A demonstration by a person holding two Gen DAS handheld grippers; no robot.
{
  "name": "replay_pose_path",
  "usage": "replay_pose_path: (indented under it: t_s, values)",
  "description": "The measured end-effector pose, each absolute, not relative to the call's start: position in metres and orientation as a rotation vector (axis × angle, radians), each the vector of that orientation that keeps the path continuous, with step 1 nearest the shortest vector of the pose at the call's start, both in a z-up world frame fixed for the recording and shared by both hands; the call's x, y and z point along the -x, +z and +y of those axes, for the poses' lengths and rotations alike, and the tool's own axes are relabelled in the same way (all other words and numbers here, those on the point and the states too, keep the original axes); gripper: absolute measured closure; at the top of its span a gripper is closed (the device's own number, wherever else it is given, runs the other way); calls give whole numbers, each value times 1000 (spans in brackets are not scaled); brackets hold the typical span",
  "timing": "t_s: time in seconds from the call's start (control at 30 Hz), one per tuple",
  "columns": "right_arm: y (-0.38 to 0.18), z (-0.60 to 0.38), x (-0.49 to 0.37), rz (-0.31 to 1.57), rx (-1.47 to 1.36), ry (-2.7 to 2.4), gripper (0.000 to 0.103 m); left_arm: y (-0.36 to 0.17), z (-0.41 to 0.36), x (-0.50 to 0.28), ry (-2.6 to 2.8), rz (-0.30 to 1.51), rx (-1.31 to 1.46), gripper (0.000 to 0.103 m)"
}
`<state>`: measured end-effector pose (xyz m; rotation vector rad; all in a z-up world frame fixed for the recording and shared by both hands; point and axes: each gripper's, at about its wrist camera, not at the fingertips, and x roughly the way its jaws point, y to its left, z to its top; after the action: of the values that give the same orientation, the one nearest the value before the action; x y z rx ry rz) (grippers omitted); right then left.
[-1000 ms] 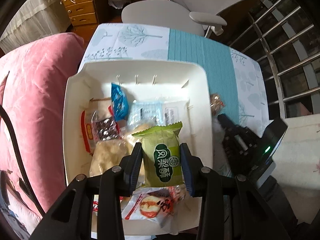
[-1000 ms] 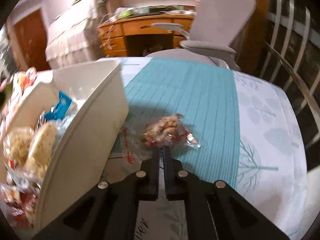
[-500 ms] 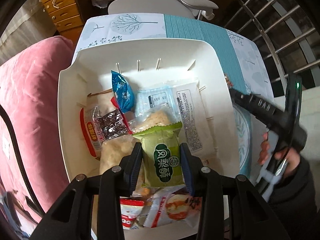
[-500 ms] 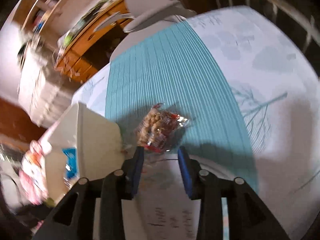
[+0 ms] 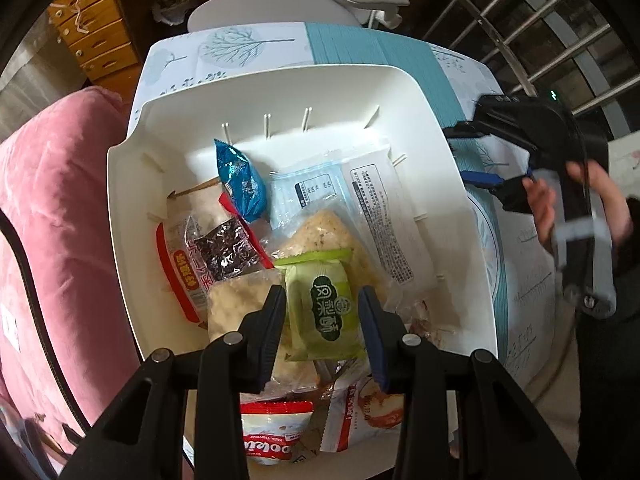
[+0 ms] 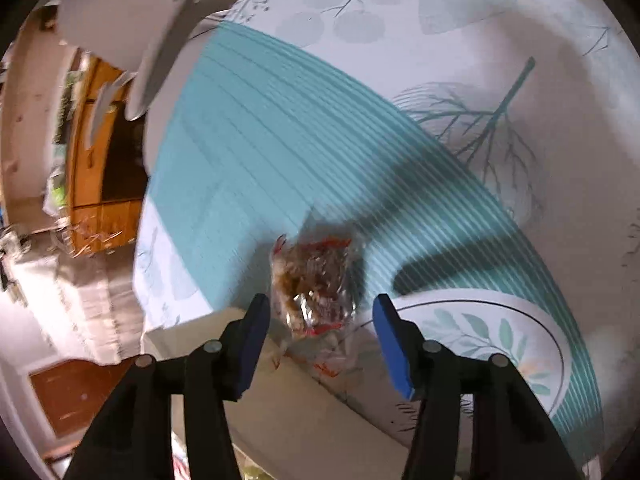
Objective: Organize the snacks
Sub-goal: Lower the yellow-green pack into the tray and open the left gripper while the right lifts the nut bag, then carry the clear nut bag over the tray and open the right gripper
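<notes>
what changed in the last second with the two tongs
The right tongs rolled and their jaws have just been opening; they now straddle the clear nut packet on the tablecloth without pressing it. The left tongs sank lower over the white bin. Unchanged: they stay clamped on the green packet.

The light-green foil snack packet [image 5: 322,312] carries a dark-green label with white Chinese characters reading 凤梨酥. The red-and-white packet [image 5: 276,436] at the bin's near edge shows, upside down, "Milk Flavour" under a larger word, cut off. The white sachets' [image 5: 384,224] print is too small to read.
</notes>
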<state>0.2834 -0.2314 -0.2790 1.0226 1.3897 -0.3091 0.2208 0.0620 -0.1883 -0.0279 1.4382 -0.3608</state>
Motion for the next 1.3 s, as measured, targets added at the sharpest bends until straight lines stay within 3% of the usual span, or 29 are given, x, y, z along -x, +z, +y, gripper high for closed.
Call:
replay_pose_path:
  t_s: [0.37, 0.43, 0.5, 0.77, 1.3]
  values:
    - [-288, -209, -305, 1497, -950, -448, 44, -192, 80, -217, -401, 1455, 41, 67]
    - [-290, -207, -304, 1485, -957, -452, 47, -191, 87, -218, -400, 1450, 51, 67]
    - [-291, -205, -308, 1471, -962, -432, 62, -190, 93, -217, -396, 1445, 55, 67]
    - [-283, -206, -297, 1422, -922, -493, 64, -184, 114, -213, -388, 1430, 72, 67]
    - [-183, -197, -201, 1284, -872, -412, 63, -151, 123, -184, -463, 1320, 120, 58]
